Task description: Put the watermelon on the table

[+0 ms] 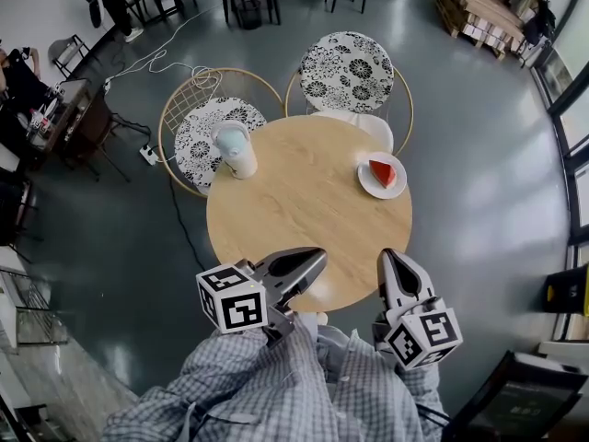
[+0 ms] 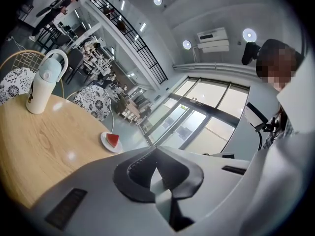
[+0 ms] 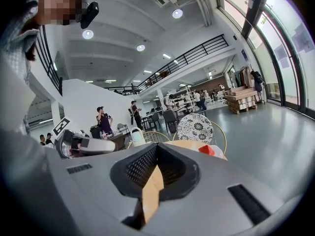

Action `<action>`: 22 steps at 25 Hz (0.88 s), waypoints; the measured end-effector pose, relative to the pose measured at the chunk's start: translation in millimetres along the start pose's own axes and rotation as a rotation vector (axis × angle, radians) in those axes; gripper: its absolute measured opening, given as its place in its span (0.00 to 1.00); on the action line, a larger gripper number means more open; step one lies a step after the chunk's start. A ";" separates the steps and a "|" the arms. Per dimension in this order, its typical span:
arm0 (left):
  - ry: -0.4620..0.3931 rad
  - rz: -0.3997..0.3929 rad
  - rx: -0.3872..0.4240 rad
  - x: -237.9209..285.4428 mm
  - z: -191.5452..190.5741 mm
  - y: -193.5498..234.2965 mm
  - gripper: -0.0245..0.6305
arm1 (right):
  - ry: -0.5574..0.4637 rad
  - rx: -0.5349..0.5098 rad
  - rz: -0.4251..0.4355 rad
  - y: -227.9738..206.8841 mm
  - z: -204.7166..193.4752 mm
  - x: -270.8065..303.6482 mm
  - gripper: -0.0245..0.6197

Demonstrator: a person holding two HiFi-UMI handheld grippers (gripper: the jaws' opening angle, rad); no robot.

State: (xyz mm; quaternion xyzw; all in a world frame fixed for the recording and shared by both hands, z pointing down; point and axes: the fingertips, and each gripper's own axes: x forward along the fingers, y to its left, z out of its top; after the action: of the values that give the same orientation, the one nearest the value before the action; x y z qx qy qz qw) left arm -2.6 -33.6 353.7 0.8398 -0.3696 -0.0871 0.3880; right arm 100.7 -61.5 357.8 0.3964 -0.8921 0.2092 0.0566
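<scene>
A red watermelon slice (image 1: 383, 172) lies on a small white plate (image 1: 364, 184) at the right side of the round wooden table (image 1: 304, 201). The left gripper view shows the same slice (image 2: 113, 139) far ahead on the table, and the right gripper view shows it (image 3: 207, 150) just past the jaws. My left gripper (image 1: 317, 258) hovers over the table's near edge, shut and holding nothing. My right gripper (image 1: 390, 259) hangs beside it at the near right edge, also shut and empty. Both are well short of the plate.
A pale blue and white jug (image 1: 235, 148) stands at the table's far left. Two wire chairs with black-and-white floral cushions (image 1: 348, 58) (image 1: 198, 134) stand behind the table. A cable (image 1: 152, 58) runs over the grey floor, with people and furniture far off.
</scene>
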 end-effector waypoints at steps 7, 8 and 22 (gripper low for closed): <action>0.006 -0.010 -0.023 0.3 -3.5 -3.4 0.05 | -0.004 -0.008 0.010 4.6 0.8 -3.1 0.05; 0.004 -0.011 -0.024 0.0 -3.5 -3.6 0.05 | -0.002 -0.012 0.010 4.8 0.2 -2.8 0.05; -0.008 0.008 -0.010 -4.0 -5.0 -2.9 0.05 | 0.021 -0.017 0.017 8.2 -7.2 -3.1 0.05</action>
State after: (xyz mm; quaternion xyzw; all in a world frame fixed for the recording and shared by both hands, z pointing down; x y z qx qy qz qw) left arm -1.7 -26.7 354.6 0.8360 -0.3739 -0.0908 0.3912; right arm 96.3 -51.5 360.8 0.3863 -0.8964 0.2065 0.0677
